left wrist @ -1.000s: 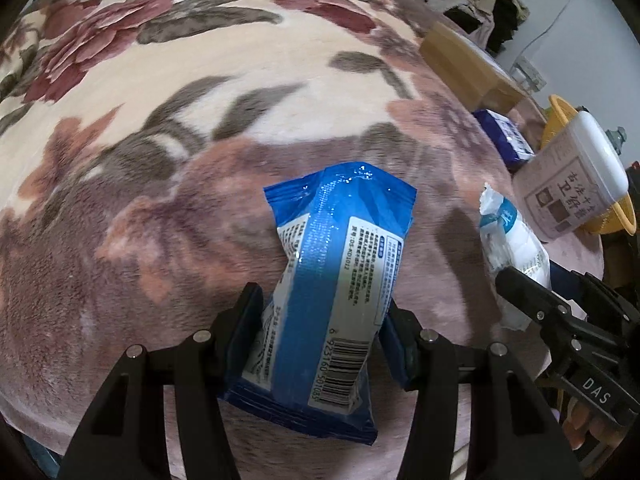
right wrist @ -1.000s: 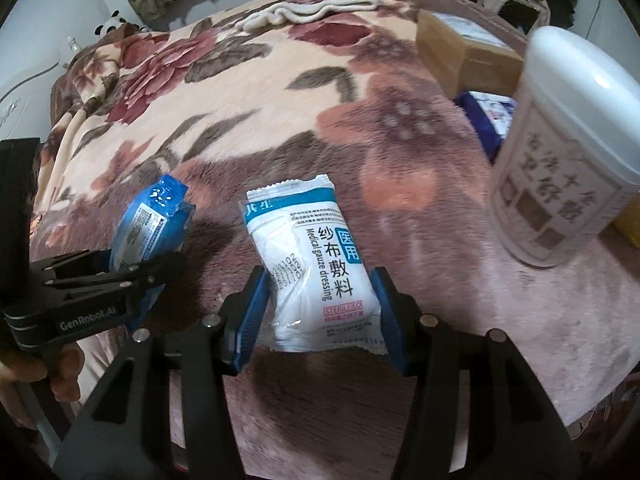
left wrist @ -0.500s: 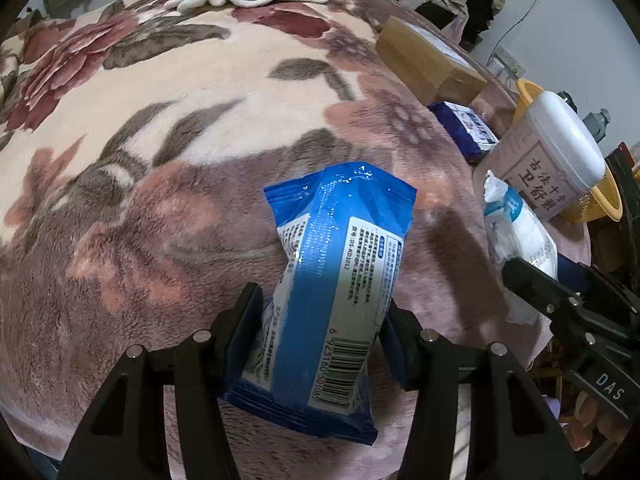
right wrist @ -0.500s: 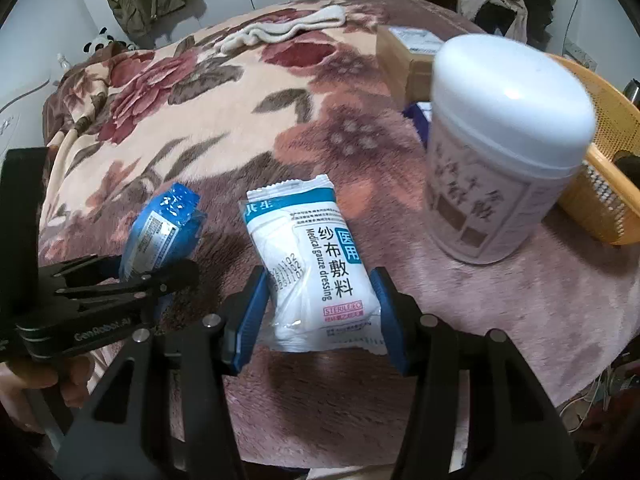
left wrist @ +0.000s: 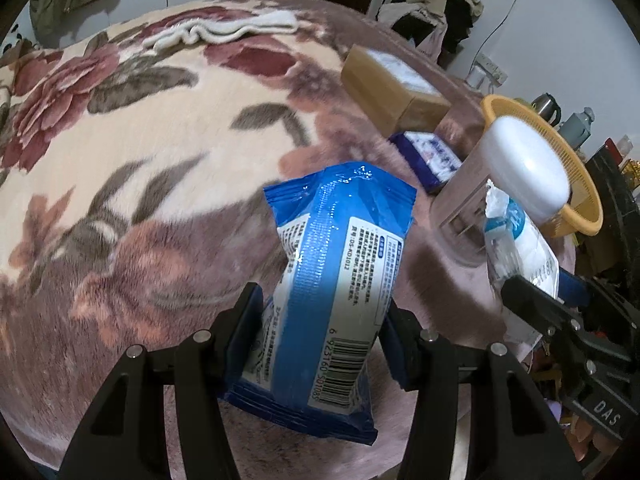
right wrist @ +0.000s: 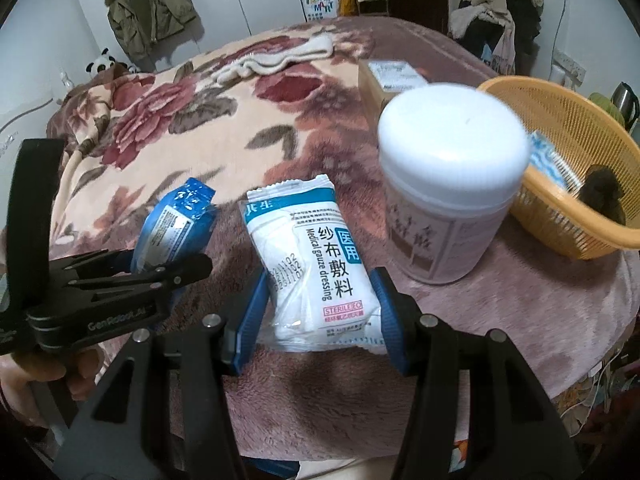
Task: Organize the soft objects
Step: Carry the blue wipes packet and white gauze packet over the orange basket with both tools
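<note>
left gripper (left wrist: 320, 320) clamps blue wipes pack (left wrist: 336, 272), frame centre | right gripper (right wrist: 316, 300) clamps white gauze packet (right wrist: 316, 264) | orange basket (right wrist: 560, 216) right edge

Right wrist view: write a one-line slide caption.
Right gripper holds a gauze pack near a jar and basket.

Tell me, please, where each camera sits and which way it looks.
Left wrist: on the left tongs, looking down over the blanket; they grip a blue packet. The right tongs show at the right edge.
Right wrist: on the right tongs, gripping a white gauze packet. The left tongs and a hand show at the left.
Shared: both packets, white jar, yellow basket.
</note>
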{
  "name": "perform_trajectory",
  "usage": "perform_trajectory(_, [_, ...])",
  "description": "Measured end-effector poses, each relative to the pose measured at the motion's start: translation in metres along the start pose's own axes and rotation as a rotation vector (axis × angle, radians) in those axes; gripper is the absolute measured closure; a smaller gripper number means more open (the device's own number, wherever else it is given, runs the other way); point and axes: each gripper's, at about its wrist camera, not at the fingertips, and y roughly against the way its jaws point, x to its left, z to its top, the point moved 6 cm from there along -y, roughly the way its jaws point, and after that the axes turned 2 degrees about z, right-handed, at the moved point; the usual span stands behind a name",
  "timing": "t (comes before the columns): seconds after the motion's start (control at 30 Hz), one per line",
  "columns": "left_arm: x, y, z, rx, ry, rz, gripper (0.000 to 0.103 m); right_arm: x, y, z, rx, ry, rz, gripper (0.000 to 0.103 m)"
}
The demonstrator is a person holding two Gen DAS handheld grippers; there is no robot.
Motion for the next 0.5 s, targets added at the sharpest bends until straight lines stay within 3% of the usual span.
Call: perform_trajectory(0.5, [-0.06, 0.027, 0.053, -0.077, -0.052, -0.043, 0.046, -0.04, 0.045, 0.043, -0.12, -0.051, -0.029, 0.05])
